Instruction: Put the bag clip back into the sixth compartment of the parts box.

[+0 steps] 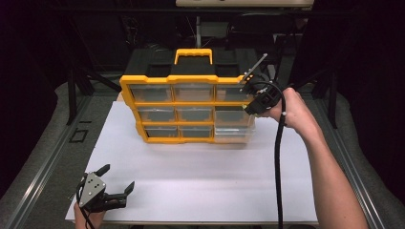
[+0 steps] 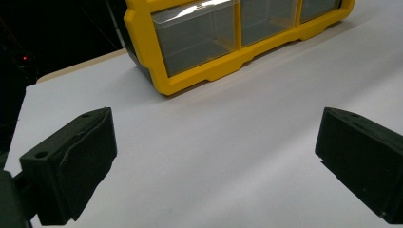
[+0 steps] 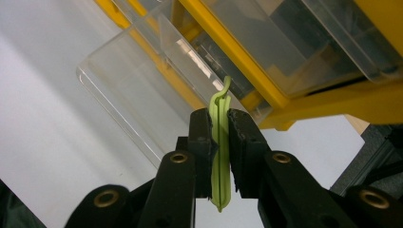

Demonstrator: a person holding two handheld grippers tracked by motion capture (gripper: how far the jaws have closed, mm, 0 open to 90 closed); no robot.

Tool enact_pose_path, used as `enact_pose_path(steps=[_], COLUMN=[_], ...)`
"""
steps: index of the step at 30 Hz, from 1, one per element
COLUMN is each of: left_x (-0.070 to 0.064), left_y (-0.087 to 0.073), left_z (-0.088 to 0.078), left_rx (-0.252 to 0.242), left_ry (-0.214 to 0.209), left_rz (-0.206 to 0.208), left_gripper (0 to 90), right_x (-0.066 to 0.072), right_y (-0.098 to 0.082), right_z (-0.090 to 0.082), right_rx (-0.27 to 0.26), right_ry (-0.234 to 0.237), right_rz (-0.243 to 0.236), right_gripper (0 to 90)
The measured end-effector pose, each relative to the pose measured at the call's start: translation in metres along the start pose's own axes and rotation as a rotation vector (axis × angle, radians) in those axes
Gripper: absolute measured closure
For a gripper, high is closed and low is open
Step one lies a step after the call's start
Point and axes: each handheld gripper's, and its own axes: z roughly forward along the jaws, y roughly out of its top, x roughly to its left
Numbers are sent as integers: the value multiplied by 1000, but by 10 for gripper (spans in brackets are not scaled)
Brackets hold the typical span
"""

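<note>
Right gripper (image 3: 219,142) grasps green band (image 3: 220,156) flat between its pads: light, limp, stretchy. Grip mid-length. Left gripper (image 1: 114,183) rests released on bench (image 1: 205,181) before organizer (image 1: 186,102).

Worktop (image 1: 200,186), white sheet: bare from the near edge up to the organiser, wide passage across its whole front.

Yellow drawer organiser (image 1: 184,102): stands upright at the far middle, blocking the way back; its carry handle (image 1: 193,55) rises above.

Clear drawer (image 1: 234,133), bottom right: pulled out, jutting forward into the approach, apparently just under the right gripper (image 3: 219,126).

Left gripper (image 1: 112,183): at the near left corner, jaws spread, well apart from the organiser.

Black frame posts flank both sides.
</note>
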Motion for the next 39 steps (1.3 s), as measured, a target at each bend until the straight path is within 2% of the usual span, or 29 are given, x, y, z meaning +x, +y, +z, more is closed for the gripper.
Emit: enact_pose_path(steps=[9,18,26,39], left_x=[0,0,0,0], left_y=[0,0,0,0], left_z=[0,0,0,0], left_rx=[1,1,2,1], left_ry=[1,1,1,-2], left_rz=[1,4,2,5], left_gripper=[1,1,1,1], right_x=[7,12,15,19], right_y=[10,17,20,17], right_z=[7,15,22,43], right_rx=[6,9,13,24], right_ry=[16,35,47,68], right_rz=[-31,-38,-48,-41], right_gripper=[803,804,803,803])
